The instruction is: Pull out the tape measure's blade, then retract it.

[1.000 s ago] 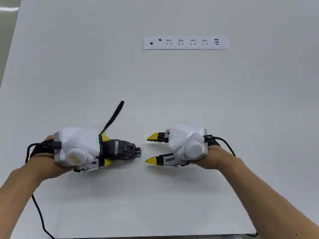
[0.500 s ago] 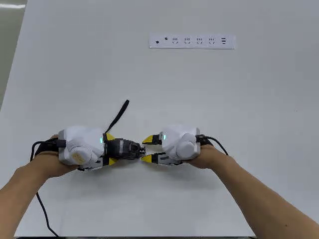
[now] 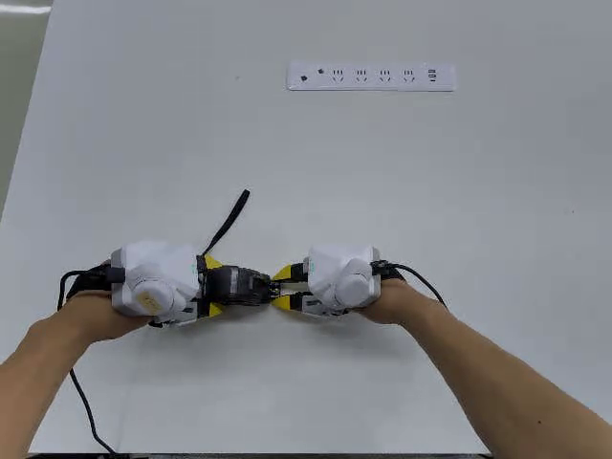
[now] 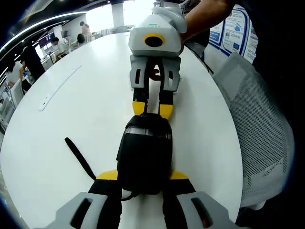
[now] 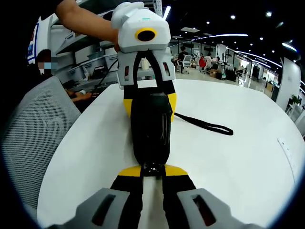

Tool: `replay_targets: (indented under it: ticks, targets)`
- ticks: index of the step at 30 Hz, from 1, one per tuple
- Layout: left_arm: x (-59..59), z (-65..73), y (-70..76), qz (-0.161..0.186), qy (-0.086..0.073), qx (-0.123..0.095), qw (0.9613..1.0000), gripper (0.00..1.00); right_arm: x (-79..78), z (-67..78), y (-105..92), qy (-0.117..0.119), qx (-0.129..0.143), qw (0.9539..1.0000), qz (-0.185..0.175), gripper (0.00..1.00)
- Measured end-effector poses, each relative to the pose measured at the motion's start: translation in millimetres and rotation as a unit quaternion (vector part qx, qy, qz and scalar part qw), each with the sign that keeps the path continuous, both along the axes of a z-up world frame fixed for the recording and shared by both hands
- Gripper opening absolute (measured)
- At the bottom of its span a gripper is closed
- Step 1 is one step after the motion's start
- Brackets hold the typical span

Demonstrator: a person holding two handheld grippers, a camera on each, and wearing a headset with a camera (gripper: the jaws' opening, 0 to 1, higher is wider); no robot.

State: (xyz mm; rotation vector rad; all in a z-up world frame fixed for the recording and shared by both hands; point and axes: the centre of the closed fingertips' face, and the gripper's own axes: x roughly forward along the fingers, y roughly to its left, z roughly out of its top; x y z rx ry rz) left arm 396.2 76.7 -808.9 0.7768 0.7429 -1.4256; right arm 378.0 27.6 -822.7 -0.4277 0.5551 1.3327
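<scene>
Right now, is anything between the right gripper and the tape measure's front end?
Nothing visible. The right gripper sits right at the front end of the tape measure, which the left gripper holds; the strap lies off to one side.

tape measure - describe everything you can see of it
The tape measure is a black, plastic-looking case with a black wrist strap trailing across the white table. It sits between the two tools: the left tool is shut on its rear sides, and the right tool has its yellow tips flanking the nose. No blade is out; whether the tab is pinched is unclear.
</scene>
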Motion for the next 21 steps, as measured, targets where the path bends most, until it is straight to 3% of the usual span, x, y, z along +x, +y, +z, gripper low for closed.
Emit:
replay_targets:
  ticks: [10,21]
  targets:
    - [0.0,0.1,-0.3,0.016,0.003,-0.007,0.9998,0.3,4.3,1.1,-1.8,-0.022,-0.012,0.9997,0.006,0.12]
    - [1.2,0.2,1.1,0.022,0.003,-0.008,0.9997,0.3,5.6,2.4,-1.9,-0.026,-0.016,0.9994,0.014,0.11]
